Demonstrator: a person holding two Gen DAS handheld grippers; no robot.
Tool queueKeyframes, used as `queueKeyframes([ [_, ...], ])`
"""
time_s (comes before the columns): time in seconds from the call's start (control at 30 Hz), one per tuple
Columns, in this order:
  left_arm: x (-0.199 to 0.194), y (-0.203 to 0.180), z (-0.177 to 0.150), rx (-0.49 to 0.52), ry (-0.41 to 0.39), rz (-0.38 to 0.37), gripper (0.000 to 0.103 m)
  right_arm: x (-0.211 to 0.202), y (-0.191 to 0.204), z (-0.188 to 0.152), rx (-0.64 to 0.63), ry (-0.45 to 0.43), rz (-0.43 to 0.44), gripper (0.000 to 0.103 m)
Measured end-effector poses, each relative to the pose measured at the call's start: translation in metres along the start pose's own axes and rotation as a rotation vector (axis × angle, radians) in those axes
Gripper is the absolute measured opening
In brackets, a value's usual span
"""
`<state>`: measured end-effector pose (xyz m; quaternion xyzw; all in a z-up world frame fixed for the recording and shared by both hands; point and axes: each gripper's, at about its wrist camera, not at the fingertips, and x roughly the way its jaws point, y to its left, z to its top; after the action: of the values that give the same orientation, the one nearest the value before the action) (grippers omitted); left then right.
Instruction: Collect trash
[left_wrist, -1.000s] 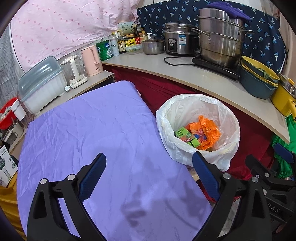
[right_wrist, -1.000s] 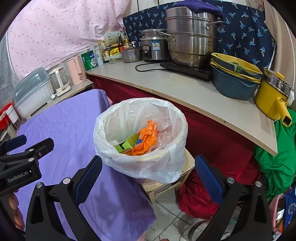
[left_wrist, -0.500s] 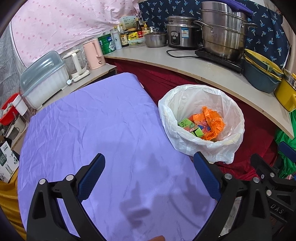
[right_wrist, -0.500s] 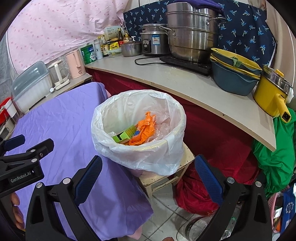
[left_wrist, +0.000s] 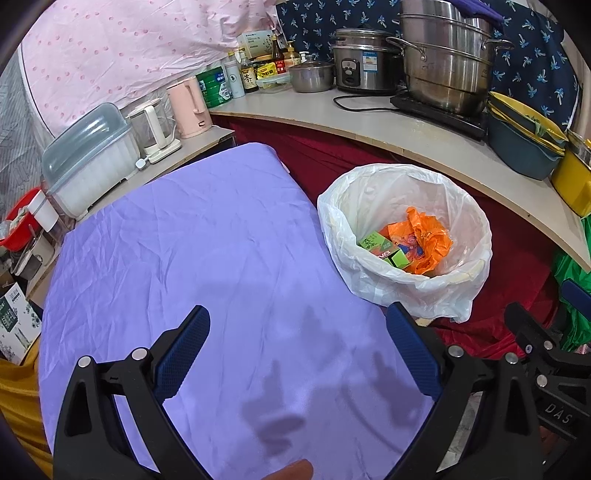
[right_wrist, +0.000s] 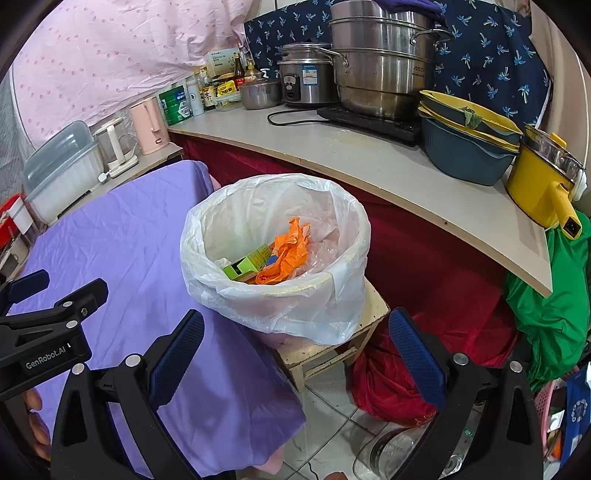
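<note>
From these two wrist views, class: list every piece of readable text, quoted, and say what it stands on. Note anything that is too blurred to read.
"GenRobot.AI": on the left gripper body, seen from the right wrist.
"DAS": on the right gripper body, seen from the left wrist; possibly cut off.
"ASD": on the steel steamer pot; cut off.
Too small or blurred: the rice cooker sticker, the green can, the bottles and the green carton in the bin.

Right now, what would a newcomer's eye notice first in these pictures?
First the white-lined bin on a stool beside the purple table, holding an orange bag and green boxes. Then the steel pots stacked on the counter behind. Both grippers, left and right, are open and empty.
</note>
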<state>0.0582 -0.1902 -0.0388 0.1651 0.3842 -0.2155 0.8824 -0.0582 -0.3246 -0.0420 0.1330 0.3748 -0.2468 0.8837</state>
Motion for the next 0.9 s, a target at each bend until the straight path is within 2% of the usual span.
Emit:
queueKeyframes([
  [0.9,-0.0010,-0.0015,-0.0078,-0.012,0.011,0.001,0.092,-0.0022,0.0031,-0.0038,-0.015,0.011,0.005,0.097],
])
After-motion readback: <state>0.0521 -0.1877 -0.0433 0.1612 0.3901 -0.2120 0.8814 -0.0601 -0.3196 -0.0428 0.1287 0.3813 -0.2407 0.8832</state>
